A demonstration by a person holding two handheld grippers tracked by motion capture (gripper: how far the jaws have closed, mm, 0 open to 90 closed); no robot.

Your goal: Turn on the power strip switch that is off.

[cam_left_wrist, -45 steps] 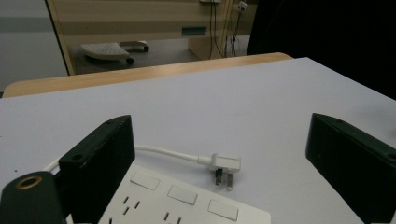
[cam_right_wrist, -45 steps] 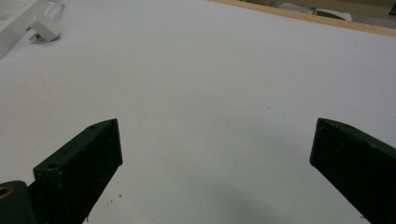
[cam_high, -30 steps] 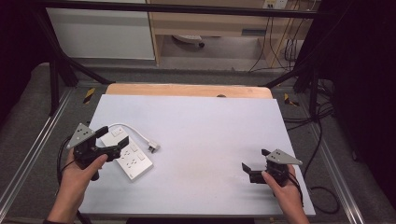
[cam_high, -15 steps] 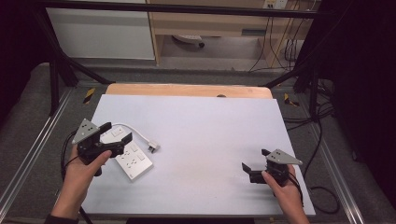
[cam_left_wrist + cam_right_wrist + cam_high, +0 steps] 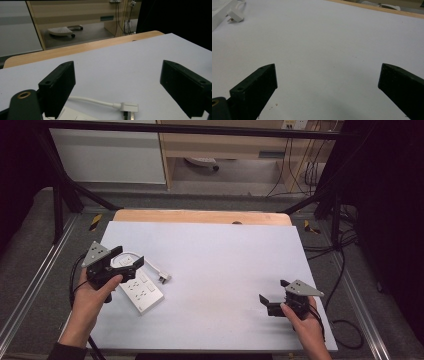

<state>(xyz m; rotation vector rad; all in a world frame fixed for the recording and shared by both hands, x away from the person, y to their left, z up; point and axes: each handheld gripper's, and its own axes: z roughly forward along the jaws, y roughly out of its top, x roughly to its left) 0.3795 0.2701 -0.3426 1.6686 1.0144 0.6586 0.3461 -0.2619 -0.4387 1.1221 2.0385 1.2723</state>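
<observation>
My high view looks forward and down over the whole counter (image 5: pixel 225 270). Both claw cameras ride low, close to its surface, and share the white plug (image 5: pixel 128 108), perhaps blurred in the right one.

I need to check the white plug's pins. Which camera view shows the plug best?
The left gripper view: the plug lies close, between the open jaws, its cable attached. The high view shows it small beside the power strip; the right gripper view shows it far off.

No readable text, no labels, brand names or numbers on the white power strip (image 5: pixel 141 289), its plug (image 5: pixel 128 107), or the tabletop (image 5: pixel 225 265), markings too small to tell
</observation>
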